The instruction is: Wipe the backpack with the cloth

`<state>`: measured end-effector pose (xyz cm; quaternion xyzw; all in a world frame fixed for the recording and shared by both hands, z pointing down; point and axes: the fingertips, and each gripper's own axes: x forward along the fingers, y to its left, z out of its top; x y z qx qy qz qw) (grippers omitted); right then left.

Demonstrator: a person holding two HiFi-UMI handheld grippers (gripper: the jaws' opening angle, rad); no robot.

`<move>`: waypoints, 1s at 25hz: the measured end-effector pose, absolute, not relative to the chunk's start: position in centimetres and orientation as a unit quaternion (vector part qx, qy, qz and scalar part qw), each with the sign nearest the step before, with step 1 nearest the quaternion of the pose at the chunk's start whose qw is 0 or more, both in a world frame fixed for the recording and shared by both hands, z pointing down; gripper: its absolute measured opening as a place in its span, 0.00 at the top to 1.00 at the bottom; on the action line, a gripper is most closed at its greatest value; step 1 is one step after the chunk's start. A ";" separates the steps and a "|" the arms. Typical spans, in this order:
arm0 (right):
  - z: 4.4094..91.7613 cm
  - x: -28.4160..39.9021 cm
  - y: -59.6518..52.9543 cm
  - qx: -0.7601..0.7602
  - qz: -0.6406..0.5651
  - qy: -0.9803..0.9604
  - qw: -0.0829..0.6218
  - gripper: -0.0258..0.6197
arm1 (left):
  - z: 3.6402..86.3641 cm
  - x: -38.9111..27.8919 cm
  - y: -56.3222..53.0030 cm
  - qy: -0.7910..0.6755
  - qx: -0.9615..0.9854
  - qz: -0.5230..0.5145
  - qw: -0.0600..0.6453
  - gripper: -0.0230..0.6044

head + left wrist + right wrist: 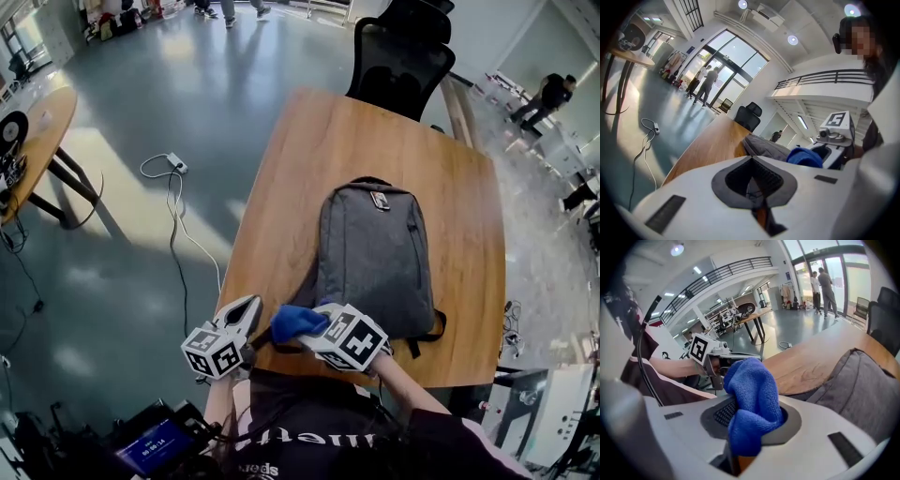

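Right gripper (pixel 317 319) right up close, jaws clamped on a bunched blue cloth (pixel 295 323), fluffy microfibre, just beside the near left corner of the backpack (pixel 370 253). Left gripper (pixel 251 305) sits next to it, jaws pressed together with nothing in them. Backpack lies flat on the wooden table (pixel 309 150): grey woven fabric, rounded top, black straps poking out below. Black office chair (pixel 398 56) stands at the far end, and a white cable (pixel 173 211) trails over the glossy floor

Daylight from tall windows (pixel 726 61) and ceiling lamps (pixel 792 40); glare patches on floor (pixel 122 178); backpack (pixel 370 258) evenly lit. Head view sharp, curved at edges. Gripper views: fisheye bending, dark corners, soft near foreground.
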<state>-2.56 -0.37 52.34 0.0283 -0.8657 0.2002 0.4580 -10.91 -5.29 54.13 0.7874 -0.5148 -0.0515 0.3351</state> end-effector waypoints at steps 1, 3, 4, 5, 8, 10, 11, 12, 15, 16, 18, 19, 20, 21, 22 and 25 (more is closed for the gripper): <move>52.1 -2.3 0.0 0.040 0.224 -0.866 0.445 0.77 | 53.9 -10.5 -5.2 -0.513 0.789 -0.051 0.333 0.96; 51.4 -1.9 0.4 0.068 0.289 -0.864 0.407 0.77 | 53.7 -9.8 -5.1 -0.508 0.794 -0.049 0.331 0.96; 51.0 -1.9 0.3 0.083 0.327 -0.860 0.383 0.77 | 53.6 -9.6 -5.0 -0.505 0.796 -0.047 0.330 0.96; 50.6 -1.8 0.1 0.097 0.365 -0.855 0.356 0.77 | 53.6 -9.4 -5.0 -0.501 0.798 -0.045 0.330 0.96; 49.7 -0.9 -1.1 0.140 0.453 -0.836 0.276 0.77 | 53.7 -8.8 -4.6 -0.492 0.804 -0.037 0.333 0.96; 49.9 0.4 -1.7 0.165 0.481 -0.824 0.249 0.77 | 53.8 -8.4 -4.4 -0.488 0.806 -0.031 0.335 0.96; 50.2 1.2 -1.9 0.177 0.485 -0.820 0.247 0.78 | 53.8 -8.3 -4.3 -0.486 0.807 -0.029 0.336 0.96; 50.6 2.1 -2.0 0.190 0.484 -0.817 0.250 0.78 | 53.8 -8.1 -4.2 -0.484 0.808 -0.027 0.336 0.96; 51.5 5.0 -2.4 0.234 0.475 -0.809 0.257 0.78 | 53.6 -7.7 -4.3 -0.478 0.812 -0.023 0.334 0.96; 51.6 5.9 -2.6 0.246 0.478 -0.805 0.251 0.78 | 53.5 -7.6 -4.3 -0.476 0.814 -0.021 0.333 0.96; 51.6 7.9 -3.0 0.270 0.487 -0.796 0.237 0.78 | 53.5 -7.2 -4.4 -0.470 0.817 -0.017 0.333 0.96; 51.6 9.0 -3.2 0.282 0.489 -0.792 0.231 0.78 | 53.4 -7.0 -4.4 -0.467 0.819 -0.015 0.333 0.96; 51.5 10.1 -3.4 0.295 0.489 -0.789 0.226 0.78 | 53.4 -6.7 -4.3 -0.464 0.821 -0.012 0.333 0.96; 51.3 11.2 -3.7 0.309 0.486 -0.787 0.221 0.78 | 53.3 -6.4 -4.3 -0.460 0.823 -0.010 0.334 0.96; 51.2 12.5 -4.0 0.325 0.483 -0.783 0.218 0.78 | 53.2 -6.1 -4.3 -0.456 0.825 -0.008 0.334 0.96; 51.3 16.6 -4.8 0.371 0.477 -0.767 0.216 0.78 | 53.1 -5.3 -4.2 -0.446 0.830 -0.002 0.334 0.96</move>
